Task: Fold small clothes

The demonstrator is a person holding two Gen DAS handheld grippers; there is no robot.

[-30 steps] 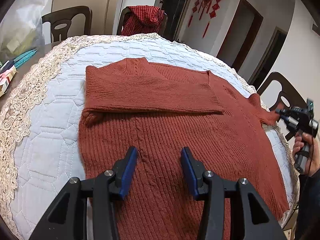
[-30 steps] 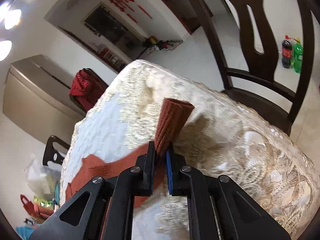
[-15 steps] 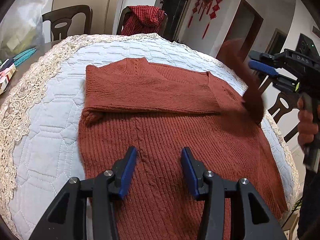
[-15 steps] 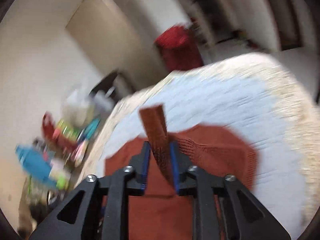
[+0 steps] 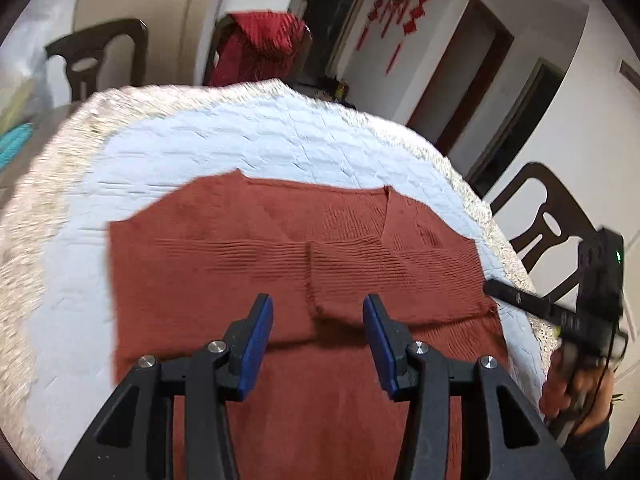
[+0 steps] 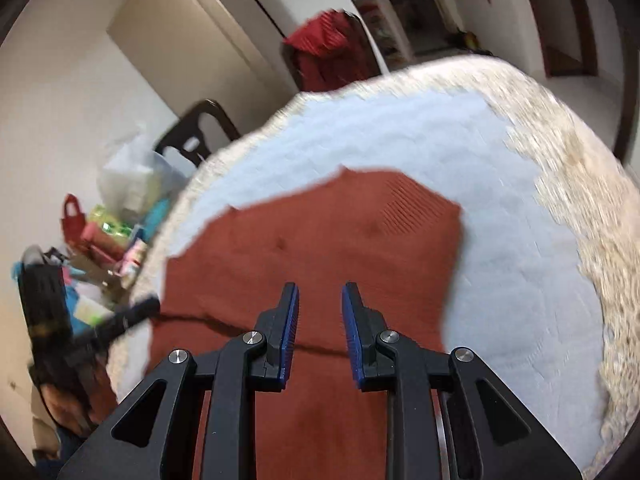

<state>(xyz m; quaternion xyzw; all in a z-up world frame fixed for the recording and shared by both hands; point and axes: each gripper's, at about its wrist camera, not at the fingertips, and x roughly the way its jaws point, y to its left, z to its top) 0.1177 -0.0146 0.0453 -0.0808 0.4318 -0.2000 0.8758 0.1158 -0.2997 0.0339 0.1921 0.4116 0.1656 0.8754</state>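
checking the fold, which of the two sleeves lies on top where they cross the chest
The right sleeve lies on top: its cuff edge shows whole near the middle of the sweater, overlapping the left sleeve, which runs flat underneath from the other side.

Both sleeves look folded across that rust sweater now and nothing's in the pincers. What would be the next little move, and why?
Probably lower both open grippers, left gripper and right gripper, toward the sweater's near hem, which lies out of view below them, and pinch it. Both sleeves already lie across the chest, so folding the bottom half up over them seems next.
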